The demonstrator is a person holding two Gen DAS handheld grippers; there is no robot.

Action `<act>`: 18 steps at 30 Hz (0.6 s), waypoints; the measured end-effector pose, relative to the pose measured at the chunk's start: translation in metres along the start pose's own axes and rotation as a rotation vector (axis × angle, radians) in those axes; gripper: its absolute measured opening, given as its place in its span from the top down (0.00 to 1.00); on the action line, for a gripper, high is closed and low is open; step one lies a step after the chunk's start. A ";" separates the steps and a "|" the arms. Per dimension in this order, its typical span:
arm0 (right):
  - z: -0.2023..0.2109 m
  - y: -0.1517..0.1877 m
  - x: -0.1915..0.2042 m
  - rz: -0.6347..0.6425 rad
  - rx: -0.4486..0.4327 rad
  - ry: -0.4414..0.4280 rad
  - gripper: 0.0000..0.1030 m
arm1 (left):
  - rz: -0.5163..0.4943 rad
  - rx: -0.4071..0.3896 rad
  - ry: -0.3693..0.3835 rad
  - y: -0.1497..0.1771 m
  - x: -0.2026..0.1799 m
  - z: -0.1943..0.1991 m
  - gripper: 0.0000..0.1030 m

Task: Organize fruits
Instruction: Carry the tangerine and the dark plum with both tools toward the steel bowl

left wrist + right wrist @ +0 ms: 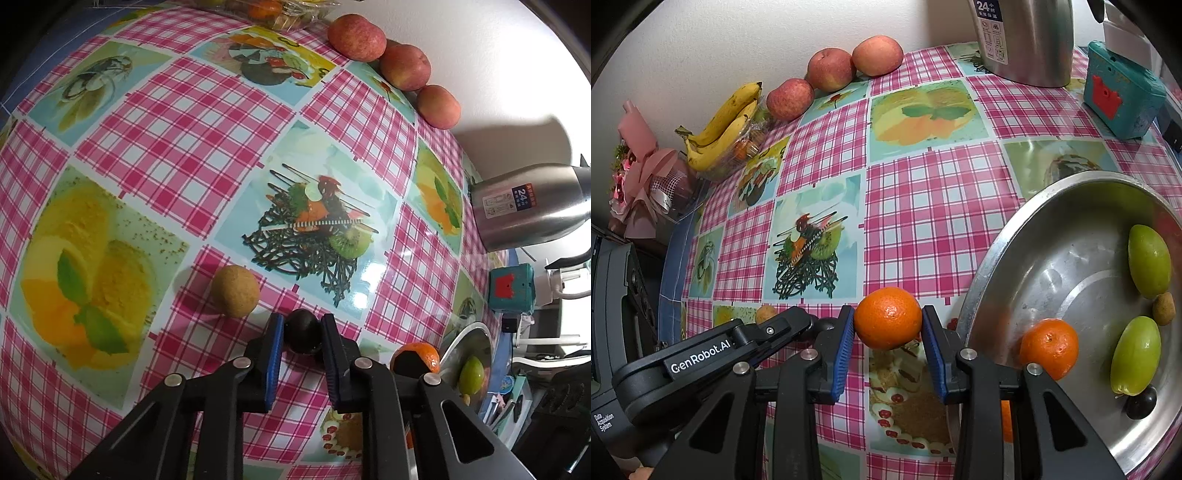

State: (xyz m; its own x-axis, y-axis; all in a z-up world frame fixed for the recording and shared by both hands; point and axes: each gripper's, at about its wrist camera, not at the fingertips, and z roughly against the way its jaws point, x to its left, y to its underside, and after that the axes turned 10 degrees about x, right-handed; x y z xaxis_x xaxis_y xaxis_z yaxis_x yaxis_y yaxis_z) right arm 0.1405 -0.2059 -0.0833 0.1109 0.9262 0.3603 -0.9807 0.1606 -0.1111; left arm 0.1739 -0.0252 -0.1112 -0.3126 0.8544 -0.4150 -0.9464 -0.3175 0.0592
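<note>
Right gripper [887,328] clamped on orange [888,318], held over the tablecloth [923,206] just left of the steel bowl's [982,280] rim, so the drop is a short move right. Left gripper [302,332] pinched on a dark plum [303,331], further from bowl; brown fruit [235,291] sits beside it. Apples [831,69] line the wall.

The bench [923,206] is covered by a glossy pink-checked cloth printed with dessert pictures and is pushed right up against a plain white wall [738,40]. Soft glare is thrown on the cloth from overhead light.
</note>
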 end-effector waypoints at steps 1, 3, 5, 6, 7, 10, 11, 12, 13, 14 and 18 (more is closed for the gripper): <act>0.000 0.000 0.000 0.001 0.000 0.000 0.63 | -0.001 0.000 0.003 0.000 -0.001 0.000 0.79; 0.000 0.000 0.000 0.001 0.000 0.001 0.63 | -0.003 0.001 0.007 0.000 0.000 0.002 0.79; 0.000 0.000 0.000 0.000 0.000 0.000 0.63 | -0.005 0.001 0.013 -0.001 0.000 0.004 0.79; 0.000 0.000 0.000 0.000 0.000 0.000 0.63 | -0.004 0.000 0.018 -0.001 -0.001 0.005 0.79; 0.000 0.000 0.000 -0.001 0.000 -0.001 0.63 | -0.004 -0.001 0.020 -0.001 0.000 0.007 0.79; 0.000 0.000 0.000 -0.001 0.000 -0.001 0.63 | -0.004 -0.010 0.026 -0.002 0.000 0.013 0.79; 0.000 0.000 0.000 -0.002 0.000 -0.001 0.63 | -0.004 -0.014 0.029 -0.002 0.000 0.015 0.79; 0.001 0.000 0.000 -0.003 0.000 -0.001 0.63 | -0.005 -0.020 0.031 -0.003 0.000 0.018 0.79; 0.001 -0.001 0.000 -0.004 0.000 0.000 0.63 | -0.006 -0.025 0.032 -0.003 -0.001 0.020 0.79; 0.002 -0.001 0.000 -0.004 0.000 -0.001 0.63 | -0.006 -0.029 0.033 -0.003 -0.001 0.021 0.79; 0.006 -0.001 0.003 0.003 -0.009 -0.010 0.63 | -0.006 -0.044 0.043 -0.003 0.000 0.029 0.79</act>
State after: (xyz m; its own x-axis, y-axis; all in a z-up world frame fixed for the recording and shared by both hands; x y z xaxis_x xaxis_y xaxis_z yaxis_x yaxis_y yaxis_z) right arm 0.1404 -0.2051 -0.0761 0.1063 0.9234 0.3689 -0.9795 0.1611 -0.1208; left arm 0.1743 -0.0125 -0.0848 -0.3024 0.8382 -0.4538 -0.9434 -0.3311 0.0172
